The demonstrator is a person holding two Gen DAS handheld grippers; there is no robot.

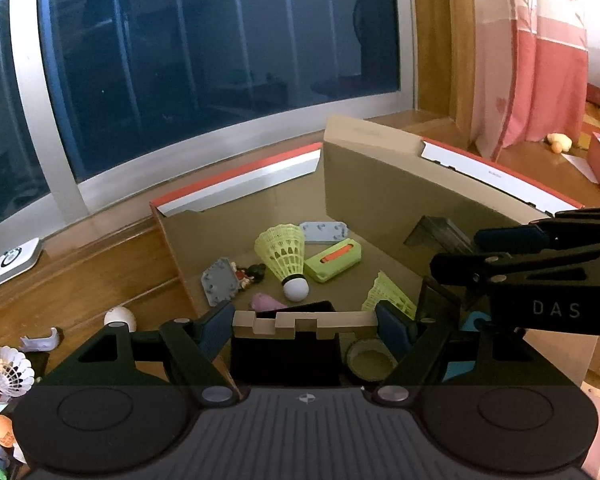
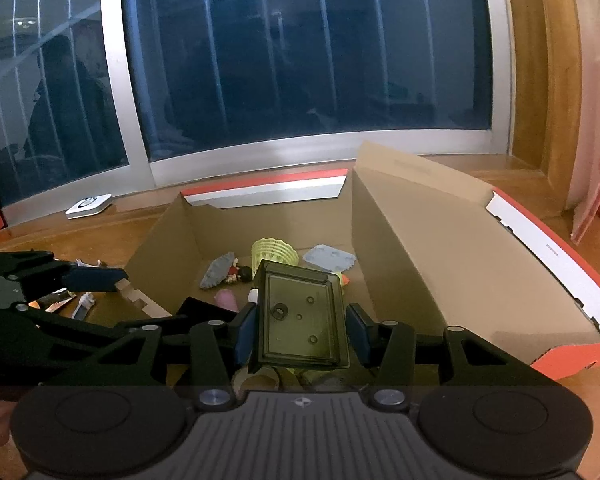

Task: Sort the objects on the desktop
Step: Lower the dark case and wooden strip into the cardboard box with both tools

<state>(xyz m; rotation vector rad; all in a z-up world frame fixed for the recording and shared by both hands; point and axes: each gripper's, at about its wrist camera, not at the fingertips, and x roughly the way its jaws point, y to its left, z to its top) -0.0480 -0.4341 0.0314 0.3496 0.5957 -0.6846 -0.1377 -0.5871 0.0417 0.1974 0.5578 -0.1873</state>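
Tinted lid, clamped by the right gripper, should be released low inside the cardboard box (left gripper grips its near wall).

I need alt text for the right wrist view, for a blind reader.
The right gripper holds a dark translucent tray over an open cardboard box. Inside lie a yellow shuttlecock and grey plates. The left gripper grips the box's near edge.
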